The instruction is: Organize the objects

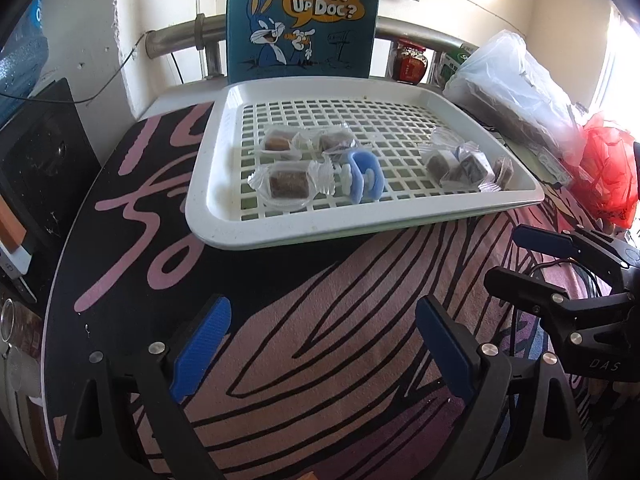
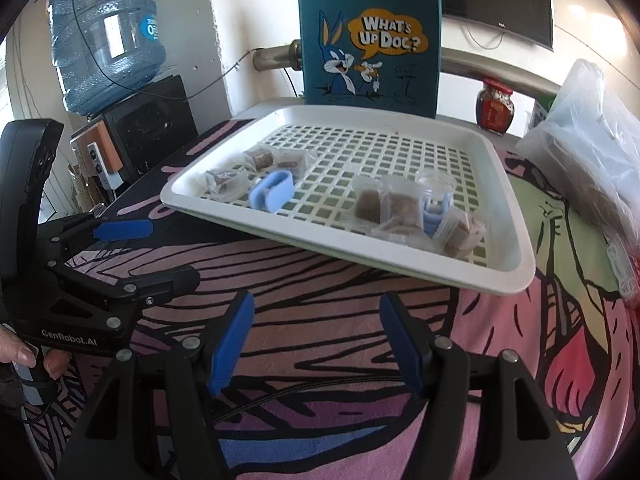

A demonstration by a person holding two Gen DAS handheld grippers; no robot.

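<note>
Both grippers hang empty over the patterned tablecloth (image 1: 320,320), left gripper (image 1: 322,344) spread wide, right gripper (image 2: 316,344) parted less. Bare cloth runs clear to the white tray (image 1: 224,216), holding two blue clips (image 2: 272,192) among wrapped snacks (image 1: 286,186). Behind stands the bag (image 2: 370,40) reading "WHAT'S UP DOC?".

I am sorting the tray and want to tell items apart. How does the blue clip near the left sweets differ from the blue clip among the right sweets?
The left clip lies alone on the tray grid, fully visible; the right clip is wedged between wrapped sweets and mostly hidden. The left clip lies flat beside its sweets; the right clip sits under a clear cup. Both are light blue plastic.
</note>
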